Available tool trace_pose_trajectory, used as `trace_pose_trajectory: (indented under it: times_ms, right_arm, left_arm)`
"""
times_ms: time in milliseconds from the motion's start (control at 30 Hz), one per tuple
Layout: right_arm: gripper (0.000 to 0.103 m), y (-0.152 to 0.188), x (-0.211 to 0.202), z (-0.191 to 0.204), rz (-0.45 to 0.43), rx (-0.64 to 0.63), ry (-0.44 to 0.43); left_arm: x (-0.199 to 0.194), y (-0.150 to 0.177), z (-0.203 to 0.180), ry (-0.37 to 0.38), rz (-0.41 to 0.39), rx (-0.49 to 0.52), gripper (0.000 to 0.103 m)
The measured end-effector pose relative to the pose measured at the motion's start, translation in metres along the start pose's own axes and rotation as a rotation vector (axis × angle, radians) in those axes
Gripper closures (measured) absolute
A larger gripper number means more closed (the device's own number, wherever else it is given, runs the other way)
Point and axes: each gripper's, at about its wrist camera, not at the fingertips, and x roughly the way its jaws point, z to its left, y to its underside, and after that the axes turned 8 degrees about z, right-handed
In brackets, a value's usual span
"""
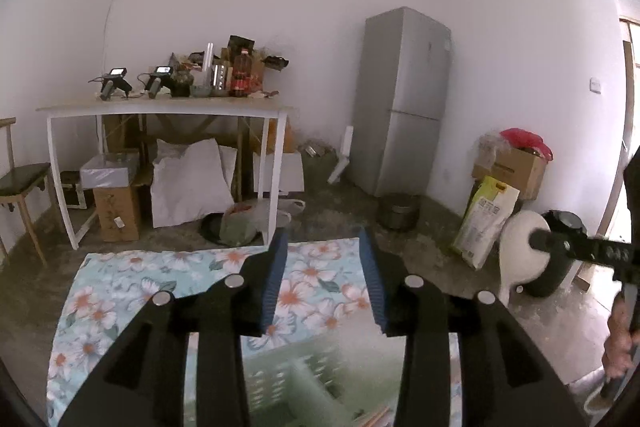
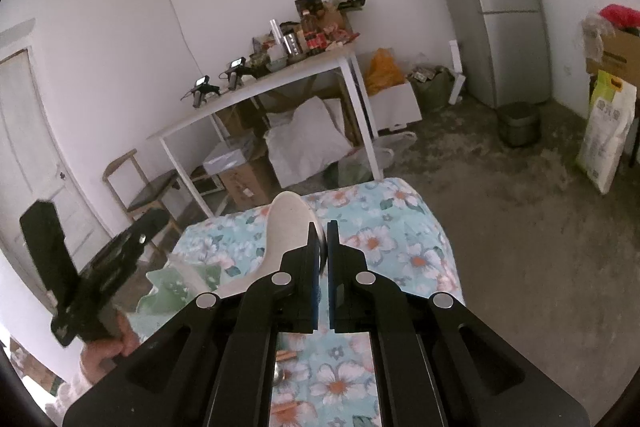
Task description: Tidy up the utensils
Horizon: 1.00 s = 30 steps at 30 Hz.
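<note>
Your right gripper was pinching a white rice paddle by its edge, raised above the floral-cloth bench. Your left gripper stood spread with nothing between its pads, over a pale green slotted basket on that cloth. Beyond stood a white table and a grey fridge.

The left gripper hangs over the cloth-covered table, with a slotted basket beneath and just behind its fingertips. To its right, off the table's edge, the right gripper holds a spoon, the bowl ahead of its fingertips. Beyond both stand a cluttered desk and, rightward, a fridge.
</note>
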Motion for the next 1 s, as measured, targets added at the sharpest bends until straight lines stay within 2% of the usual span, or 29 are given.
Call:
trace_pose_trajectory:
  times_ms: [33, 167, 367, 533, 633, 833, 933, 1000]
  right_arm:
    - [0.101, -0.001, 0.001, 0.002, 0.001, -0.002, 0.000]
    - [0.101, -0.008, 0.001, 0.011, -0.010, -0.023, 0.022]
    - [0.101, -0.019, -0.011, 0.029, -0.055, -0.056, 0.056]
    - [0.101, -0.013, -0.012, 0.060, -0.101, -0.165, 0.162]
    - [0.101, -0.002, -0.007, 0.083, -0.133, -0.244, 0.254]
    - [0.101, 0.035, 0.022, 0.137, -0.206, -0.513, 0.445]
    - [0.101, 0.058, 0.041, 0.160, -0.165, -0.651, 0.465]
    - [0.100, 0.070, 0.057, 0.165, -0.063, -0.695, 0.411]
  left_arm:
    - [-0.005, 0.003, 0.004, 0.026, -0.009, -0.005, 0.067]
    - [-0.039, 0.015, 0.016, 0.043, -0.027, -0.012, 0.066]
    - [-0.093, 0.031, 0.028, 0.007, -0.068, 0.004, 0.063]
    - [-0.126, 0.041, 0.033, -0.042, -0.107, 0.023, 0.061]
    - [-0.140, 0.048, 0.032, -0.072, -0.127, 0.043, 0.060]
    - [-0.156, 0.065, 0.025, -0.123, -0.144, 0.112, 0.057]
    - [-0.158, 0.074, 0.030, -0.117, -0.121, 0.092, 0.055]
    - [-0.160, 0.078, 0.036, -0.106, -0.106, 0.072, 0.053]
